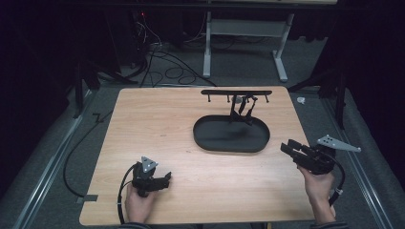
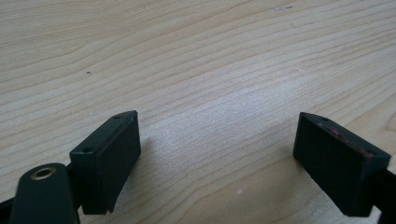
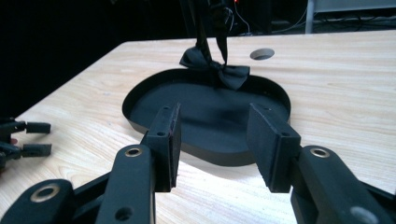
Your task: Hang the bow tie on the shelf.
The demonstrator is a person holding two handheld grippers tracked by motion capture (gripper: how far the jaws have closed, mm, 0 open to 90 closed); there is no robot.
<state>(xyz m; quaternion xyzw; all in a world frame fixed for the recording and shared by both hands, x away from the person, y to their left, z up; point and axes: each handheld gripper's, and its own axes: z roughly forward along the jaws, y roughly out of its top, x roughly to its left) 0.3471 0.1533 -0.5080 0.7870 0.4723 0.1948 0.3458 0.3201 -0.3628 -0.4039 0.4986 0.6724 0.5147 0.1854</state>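
Observation:
A black oval tray (image 1: 224, 137) lies on the wooden table (image 1: 157, 124), right of its middle. Behind it stands a low black rack (image 1: 236, 92) with pegs, and a black bow tie (image 3: 217, 69) hangs from it over the tray's far rim. My right gripper (image 1: 286, 147) is held at the table's right edge, open and empty, aimed at the tray (image 3: 205, 116). My left gripper (image 1: 168, 177) rests low near the front left, jaws wide apart (image 2: 217, 140) over bare wood, nothing between them. It also appears at the left edge of the right gripper view (image 3: 39, 138).
A round hole (image 3: 262, 54) sits in the tabletop beyond the tray. Cables (image 1: 162, 67) and a desk frame (image 1: 243, 33) stand on the floor behind the table. Bare wood stretches between the two grippers and left of the tray.

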